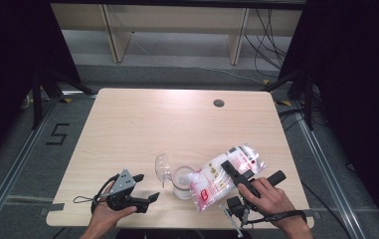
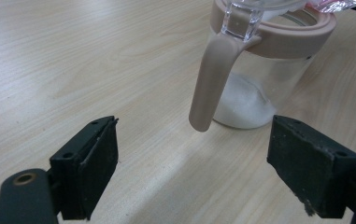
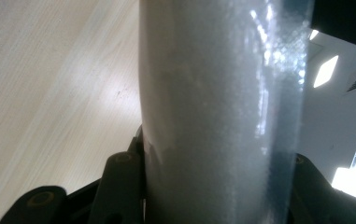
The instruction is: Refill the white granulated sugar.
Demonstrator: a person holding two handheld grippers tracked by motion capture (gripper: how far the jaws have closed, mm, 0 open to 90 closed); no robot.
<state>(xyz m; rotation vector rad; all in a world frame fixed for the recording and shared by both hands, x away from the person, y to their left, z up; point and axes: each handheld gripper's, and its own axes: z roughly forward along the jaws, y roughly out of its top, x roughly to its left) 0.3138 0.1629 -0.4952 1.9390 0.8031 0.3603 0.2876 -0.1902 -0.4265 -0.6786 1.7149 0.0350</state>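
Note:
A clear plastic bag point(image 1: 222, 175) of white grains with red print is tipped over a clear jar point(image 1: 182, 182), its lower corner at the jar's mouth. My right gripper point(image 1: 233, 172) is shut on the bag; in the right gripper view the bag point(image 3: 217, 116) sits between the jaws. The jar point(image 2: 259, 79) has a pink rim and a pink latch, with white grains piled at its bottom. Its hinged clear lid point(image 1: 163, 167) stands open to the left. My left gripper point(image 1: 146, 187) rests open on the table left of the jar, jaws apart around nothing point(image 2: 189, 172).
The light wooden table point(image 1: 177, 124) has a round cable hole point(image 1: 219, 103) at the back right. Beyond the far edge lie the grey floor, wooden shelving legs and loose cables. Dark curtains flank both sides.

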